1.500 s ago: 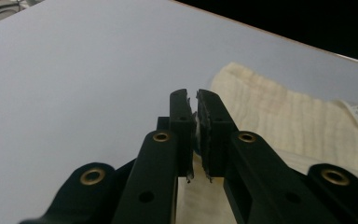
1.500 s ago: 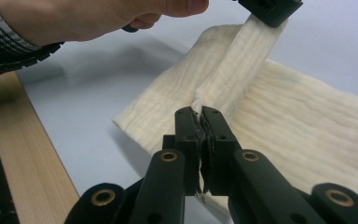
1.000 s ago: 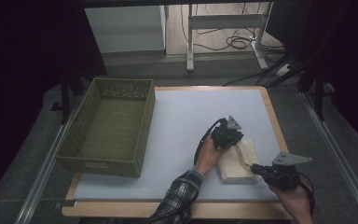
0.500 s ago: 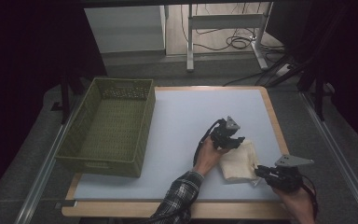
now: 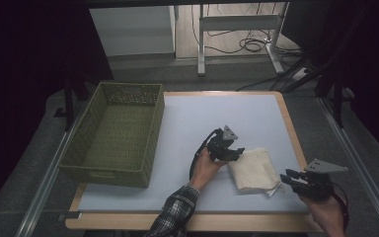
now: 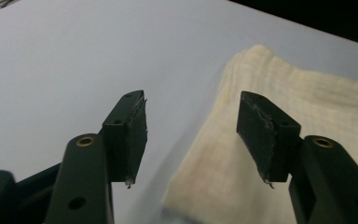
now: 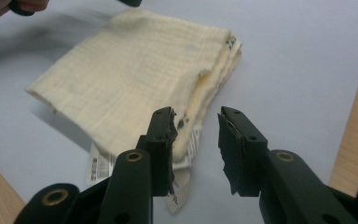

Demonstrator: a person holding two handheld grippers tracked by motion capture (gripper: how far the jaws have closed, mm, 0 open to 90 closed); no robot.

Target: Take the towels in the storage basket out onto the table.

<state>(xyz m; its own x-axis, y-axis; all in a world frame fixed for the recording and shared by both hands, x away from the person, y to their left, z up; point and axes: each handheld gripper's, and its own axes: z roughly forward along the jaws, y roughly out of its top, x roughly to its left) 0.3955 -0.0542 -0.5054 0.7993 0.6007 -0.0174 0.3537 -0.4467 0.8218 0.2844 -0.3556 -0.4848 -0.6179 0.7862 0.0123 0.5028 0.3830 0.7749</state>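
Note:
A folded cream cloth [image 5: 253,169] lies flat on the pale table mat [image 5: 202,113], right of centre near the front. My left gripper [image 5: 236,152] sits at the cloth's left edge. Its jaws have just been opening, and in the left gripper view the left gripper [image 6: 193,100] stands open over the edge of the cloth [image 6: 307,107], pads clear of it. My right gripper [image 5: 286,177] is at the cloth's near right corner. In the right gripper view the right gripper [image 7: 196,114] has also just been opening, with the cloth [image 7: 135,65] and its white label [image 7: 100,165] just ahead of the gap and nothing pressed.
An empty green woven basket [image 5: 113,133] stands on the left part of the table. A wooden rim [image 5: 291,133] borders the mat on the right and front. Cables and a metal frame [image 5: 237,24] are on the floor beyond the table.
Both grippers have opened and drawn back from the cloth: the left one to the left, the right one toward the front right. The cloth now lies free on the mat.

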